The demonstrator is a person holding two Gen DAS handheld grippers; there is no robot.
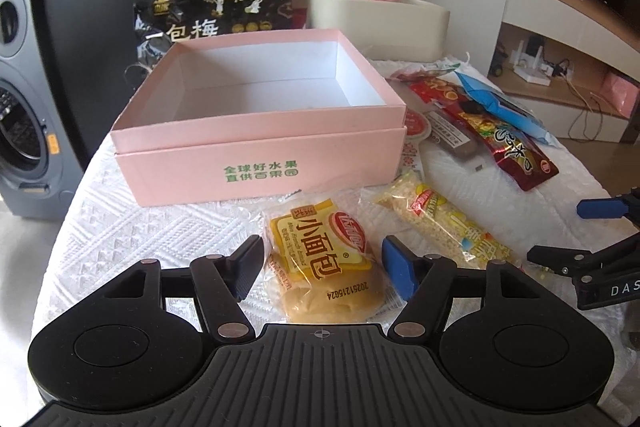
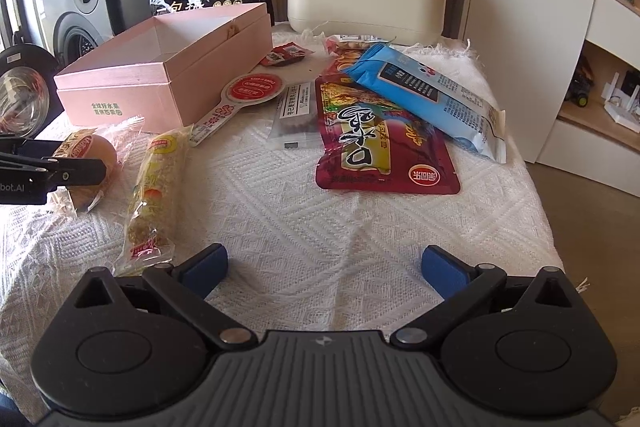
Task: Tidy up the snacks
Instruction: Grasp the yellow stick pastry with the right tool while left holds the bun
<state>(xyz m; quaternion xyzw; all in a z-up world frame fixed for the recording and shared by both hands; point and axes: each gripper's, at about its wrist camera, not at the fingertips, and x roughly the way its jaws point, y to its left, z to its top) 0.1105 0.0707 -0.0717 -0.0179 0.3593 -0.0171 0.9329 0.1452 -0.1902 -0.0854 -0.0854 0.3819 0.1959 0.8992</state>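
Left wrist view, pink box [image 1: 260,147] open and bare inside, left gripper [image 1: 320,267] spread around bun [image 1: 324,259], rice bar [image 1: 444,223] beside, right gripper [image 2: 324,267] spread over cloth [image 2: 320,219], red packet [image 2: 376,143] ahead.

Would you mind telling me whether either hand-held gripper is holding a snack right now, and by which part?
Nothing is held. The left hand-held gripper is open, straddling the small bread packet; the right hand-held gripper is open over bare cloth.

left hand-held gripper [image 1: 320,269] | black linkage, blue pads, silver pivot screws, ribbed grey body | lettering possibly "DAS"
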